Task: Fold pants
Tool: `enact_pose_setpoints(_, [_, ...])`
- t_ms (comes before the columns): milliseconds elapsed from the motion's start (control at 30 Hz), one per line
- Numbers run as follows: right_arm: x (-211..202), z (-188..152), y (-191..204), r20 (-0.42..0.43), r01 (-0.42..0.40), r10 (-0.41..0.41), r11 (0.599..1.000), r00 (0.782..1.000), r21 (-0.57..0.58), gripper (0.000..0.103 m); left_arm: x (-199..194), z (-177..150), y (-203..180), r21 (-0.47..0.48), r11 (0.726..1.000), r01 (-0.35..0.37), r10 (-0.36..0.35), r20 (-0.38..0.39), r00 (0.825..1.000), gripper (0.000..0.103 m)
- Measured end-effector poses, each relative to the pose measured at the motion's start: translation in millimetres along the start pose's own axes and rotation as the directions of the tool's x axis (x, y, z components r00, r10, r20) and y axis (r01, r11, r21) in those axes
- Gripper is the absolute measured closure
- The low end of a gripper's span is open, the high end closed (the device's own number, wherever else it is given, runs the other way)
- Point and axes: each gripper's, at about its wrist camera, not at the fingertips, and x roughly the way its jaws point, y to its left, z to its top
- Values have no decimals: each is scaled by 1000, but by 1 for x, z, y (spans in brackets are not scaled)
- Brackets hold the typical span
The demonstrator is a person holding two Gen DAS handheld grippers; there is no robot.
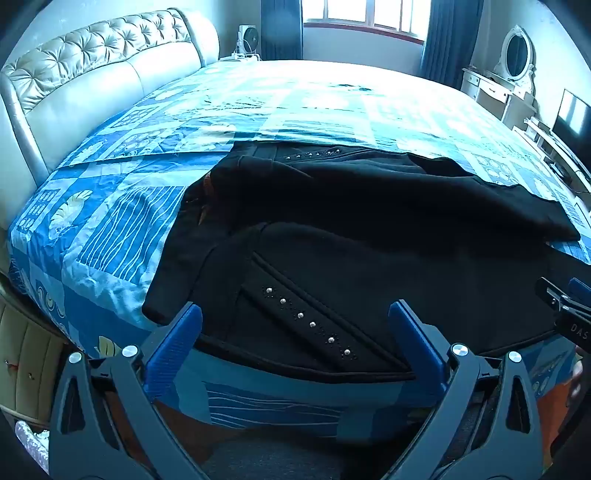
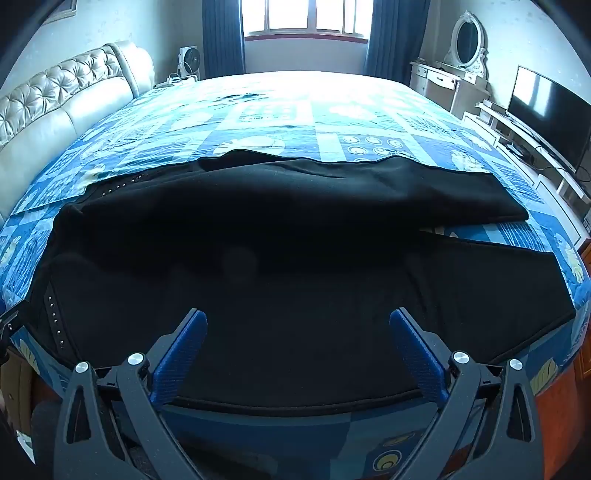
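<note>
Pants (image 2: pixel 280 266), black, lie flat along the near edge of the bed (image 1: pixel 110 229), waist with its studded pocket trim (image 1: pixel 306 321) to the left, two legs splayed to the right. My left gripper (image 1: pixel 295 332) and right gripper (image 2: pixel 297 339) both hover wide open over the near hem, holding nothing. I judge the best start is pinching the near leg's edge at waist and cuff together, lifting evenly onto the far leg. Fabric detail is hard to read, so layers may hide. Beyond lie the blue quilt, padded headboard (image 1: pixel 92 70) left, television (image 2: pixel 550 110) right, window (image 2: pixel 303 16) far.
</note>
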Motion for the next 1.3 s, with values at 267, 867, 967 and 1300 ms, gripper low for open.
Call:
enact_pose_setpoints(267, [2,-2,0,-5,2,-2,1000,1000,0,4,3,2,1,1,1000,0,0,-2,1000,2])
enact_pose_setpoints(867, [4,-4,0,-12,1,-1,1000,1000,12,4,-2,1,-5,9,1000,24,-24,-6,1000,2])
enact_pose_setpoints(967, [4,-4,0,-5,3,-3,1000,1000,12,4,-2,1,-6,12,1000,23,-22,-3,1000,2])
enact_pose_setpoints(1300, [4,-4,1,-10,1,-1,1000,1000,14,4,-1,0,-7,17,1000,17,-17,-18,1000,2])
